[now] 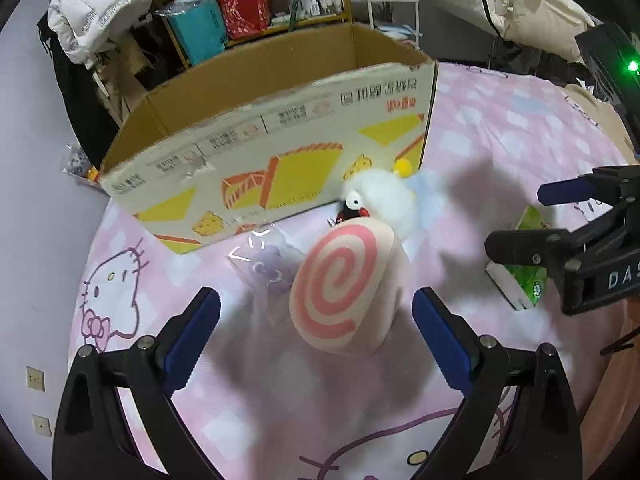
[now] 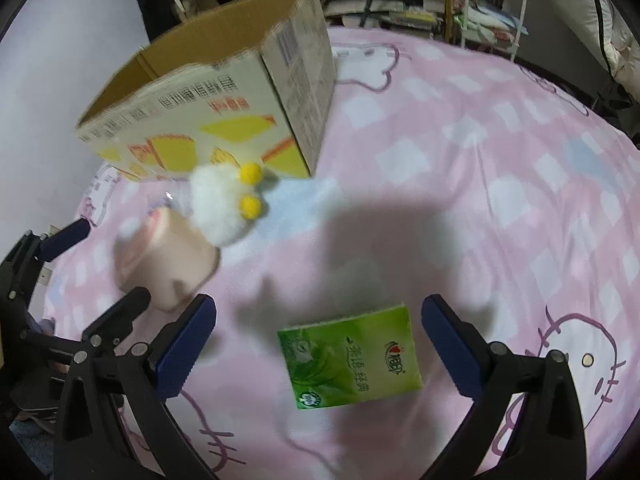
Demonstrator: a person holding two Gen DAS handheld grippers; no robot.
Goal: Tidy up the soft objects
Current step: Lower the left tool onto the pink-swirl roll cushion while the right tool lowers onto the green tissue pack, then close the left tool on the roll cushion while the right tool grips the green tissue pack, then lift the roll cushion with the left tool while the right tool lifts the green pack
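A pink swirl roll-shaped squishy [image 1: 344, 288] lies on the pink Hello Kitty bedsheet, just ahead of my open left gripper [image 1: 316, 320], between its fingers but untouched. Behind it lies a white fluffy plush [image 1: 380, 196] with yellow pompoms, also in the right wrist view [image 2: 224, 204], and a clear plastic bag [image 1: 268, 268] to the left. A green tissue pack [image 2: 352, 360] lies between the fingers of my open right gripper [image 2: 316, 344], untouched. The open cardboard box [image 1: 264, 152] stands behind the toys. The right gripper [image 1: 560, 224] shows in the left wrist view, above the tissue pack [image 1: 520, 280].
The sheet [image 2: 480, 184] stretches to the right of the box. Shelves with bags and boxes [image 1: 224, 20], a white jacket [image 1: 92, 4] and a white rack [image 2: 492, 4] stand beyond the bed. A wall with sockets [image 1: 36, 380] is at left.
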